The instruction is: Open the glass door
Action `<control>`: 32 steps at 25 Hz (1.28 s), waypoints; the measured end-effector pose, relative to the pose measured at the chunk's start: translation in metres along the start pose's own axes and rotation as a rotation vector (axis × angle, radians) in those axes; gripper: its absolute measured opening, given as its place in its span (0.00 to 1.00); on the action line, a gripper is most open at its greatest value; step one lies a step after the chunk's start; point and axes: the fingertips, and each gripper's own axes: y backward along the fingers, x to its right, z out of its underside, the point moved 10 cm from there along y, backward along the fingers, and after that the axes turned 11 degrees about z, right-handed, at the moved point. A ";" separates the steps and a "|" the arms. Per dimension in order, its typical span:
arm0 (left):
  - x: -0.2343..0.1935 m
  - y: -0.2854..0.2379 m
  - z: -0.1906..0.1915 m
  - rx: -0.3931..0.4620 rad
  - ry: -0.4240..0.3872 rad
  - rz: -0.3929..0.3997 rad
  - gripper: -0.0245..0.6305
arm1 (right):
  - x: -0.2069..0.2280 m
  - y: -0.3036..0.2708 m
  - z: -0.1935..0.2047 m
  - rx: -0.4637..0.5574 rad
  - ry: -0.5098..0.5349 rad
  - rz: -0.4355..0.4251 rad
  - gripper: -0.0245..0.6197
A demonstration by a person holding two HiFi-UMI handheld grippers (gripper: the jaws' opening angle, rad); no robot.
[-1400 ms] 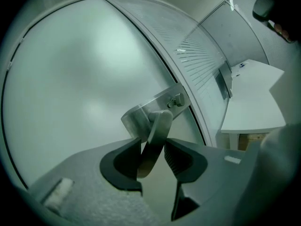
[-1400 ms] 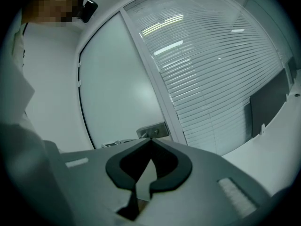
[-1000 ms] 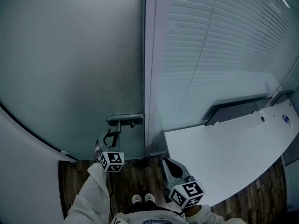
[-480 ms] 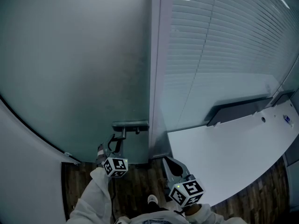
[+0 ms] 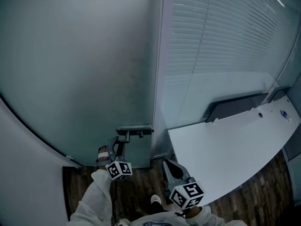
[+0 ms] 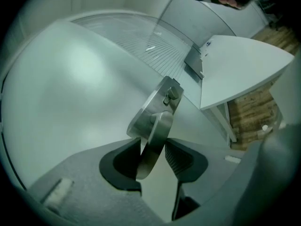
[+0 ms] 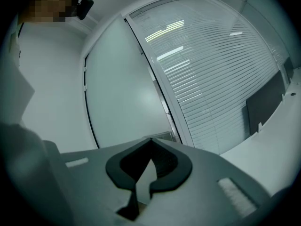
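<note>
- Glass door (image 5: 80, 69), frosted, fills the far left, flush with its frame. Its metal lever handle (image 6: 157, 124) sits at the right edge.
- Left tool (image 6: 153, 147) straddles the lever. Its jaws have just been opening — released, not clamping.
- Right tool (image 7: 150, 142) is clenched and empty, near the white bench (image 5: 225, 145).

Left gripper (image 6: 153, 157) rolls, jaws just opening wider – brushed-metal lever door handle (image 6: 157, 131) loose between them – both shift rightward.
</note>
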 end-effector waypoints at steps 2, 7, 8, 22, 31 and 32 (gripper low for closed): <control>0.002 0.007 -0.001 -0.009 -0.052 0.000 0.29 | -0.002 0.008 0.001 0.011 0.000 0.014 0.04; 0.005 0.015 -0.005 -0.028 -0.100 0.004 0.29 | -0.012 0.024 0.008 0.023 -0.013 0.040 0.05; 0.004 0.018 -0.006 -0.033 -0.110 0.006 0.29 | -0.016 0.029 0.008 0.024 -0.016 0.042 0.05; 0.022 0.115 0.021 -0.024 -0.139 -0.130 0.11 | -0.050 0.095 0.018 0.048 -0.040 0.083 0.04; 0.057 0.205 0.037 0.104 0.223 -0.133 0.04 | -0.080 0.129 0.057 0.060 -0.015 0.051 0.04; 0.061 0.218 0.036 0.123 0.261 -0.128 0.04 | -0.084 0.137 0.060 0.065 -0.011 0.048 0.04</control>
